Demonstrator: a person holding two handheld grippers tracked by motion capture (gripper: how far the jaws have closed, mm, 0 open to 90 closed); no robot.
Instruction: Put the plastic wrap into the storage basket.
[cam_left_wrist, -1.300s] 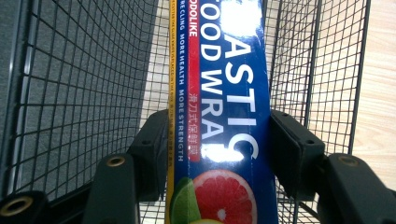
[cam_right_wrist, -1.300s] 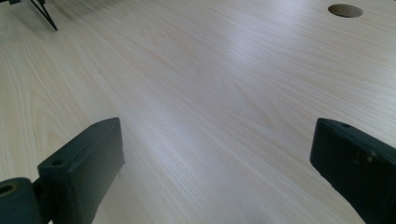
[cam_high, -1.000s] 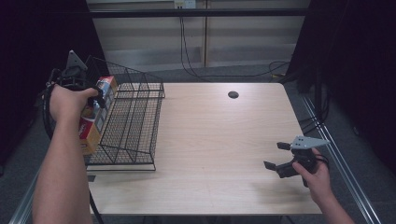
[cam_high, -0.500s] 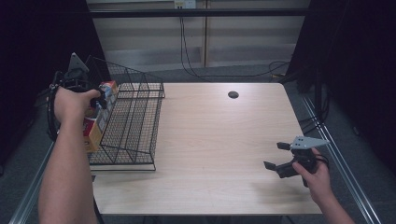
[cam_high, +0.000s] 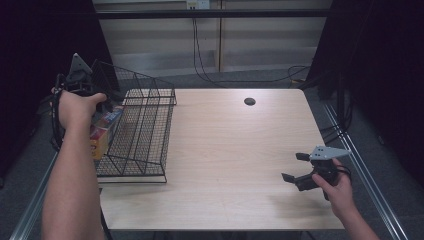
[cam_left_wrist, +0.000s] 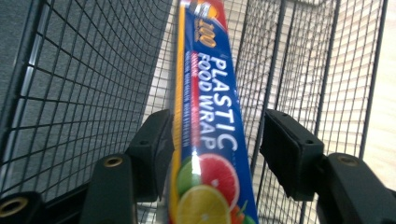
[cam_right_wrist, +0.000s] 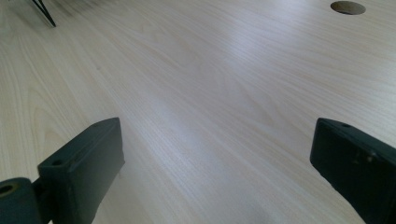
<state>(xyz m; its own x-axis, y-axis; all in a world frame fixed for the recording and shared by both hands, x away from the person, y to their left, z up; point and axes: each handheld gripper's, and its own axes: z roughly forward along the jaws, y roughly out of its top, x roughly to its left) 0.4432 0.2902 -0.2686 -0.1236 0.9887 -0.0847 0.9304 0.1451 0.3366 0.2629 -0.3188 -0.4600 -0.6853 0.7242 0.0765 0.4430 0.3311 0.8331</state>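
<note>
The left gripper (cam_left_wrist: 215, 135) has its two jaws closed in on the plastic food wrap box (cam_left_wrist: 212, 88). One pad presses on the box's side, and the other sits right next to the far side with just a thin slit showing, so I think the box is held tight. The box is long and blue with fruit pictures. It pokes down at a slant into the outer slot of the black wire rack (cam_left_wrist: 88, 70), the slot by the table's left edge.

The right gripper (cam_right_wrist: 217, 154) has its jaws wide apart with nothing between them. It hangs low over the bare wood table (cam_high: 225, 150), near the right front corner.

I think the job is putting the box away in the rack, and it looks mostly done. The box is in the slot but not let go. What is left is to lower it until it rests, open the jaws and pull the hand back.

The wire walls are close on both sides of the box, so there is little room to wiggle. Up is the free way out. The middle of the table is wide and open, with just a small round hole (cam_high: 249, 101) far back
</note>
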